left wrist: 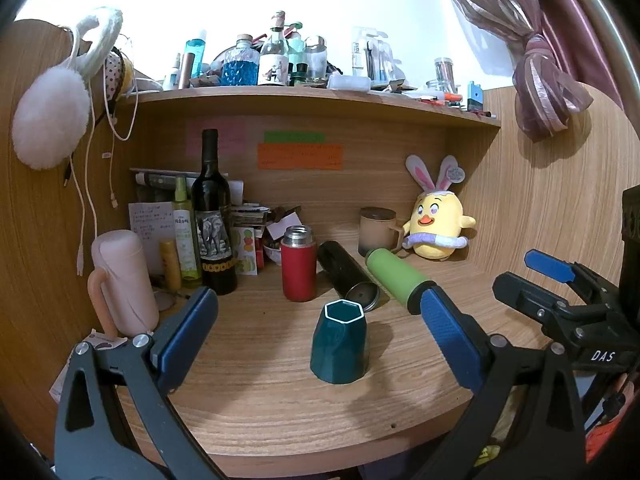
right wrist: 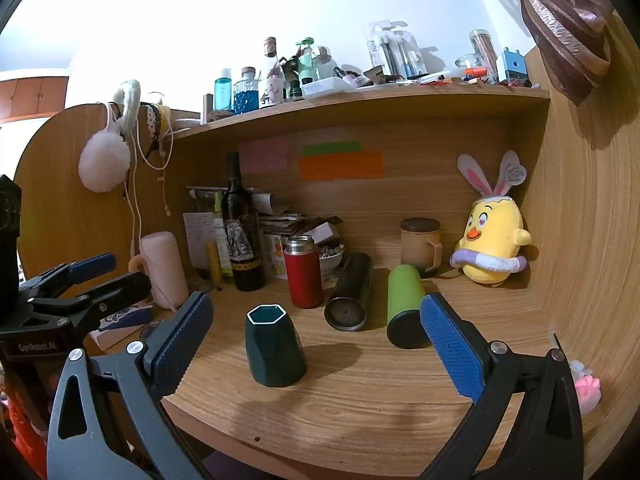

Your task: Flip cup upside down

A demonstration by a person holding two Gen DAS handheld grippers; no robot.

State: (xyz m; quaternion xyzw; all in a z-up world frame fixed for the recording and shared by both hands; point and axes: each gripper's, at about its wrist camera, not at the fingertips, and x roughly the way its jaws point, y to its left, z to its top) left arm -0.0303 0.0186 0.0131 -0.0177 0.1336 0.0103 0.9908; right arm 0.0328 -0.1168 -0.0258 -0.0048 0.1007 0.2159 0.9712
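Note:
A dark teal faceted cup (left wrist: 339, 344) with a white hexagonal rim stands on the wooden desk (left wrist: 280, 400), narrow rim end up. It also shows in the right wrist view (right wrist: 275, 348). My left gripper (left wrist: 320, 320) is open and empty, its blue pads either side of the cup but nearer the camera. My right gripper (right wrist: 316, 320) is open and empty, with the cup toward its left pad. The right gripper also shows at the right of the left wrist view (left wrist: 560, 280), and the left gripper at the left of the right wrist view (right wrist: 92, 272).
Behind the cup stand a red flask (left wrist: 298, 266), a black flask lying down (left wrist: 348, 276), a green flask lying down (left wrist: 396, 276), a wine bottle (left wrist: 212, 224), a pink mug (left wrist: 120, 280), a lidded mug (left wrist: 378, 228) and a yellow plush chick (left wrist: 438, 224). A cluttered shelf (left wrist: 304, 100) runs overhead.

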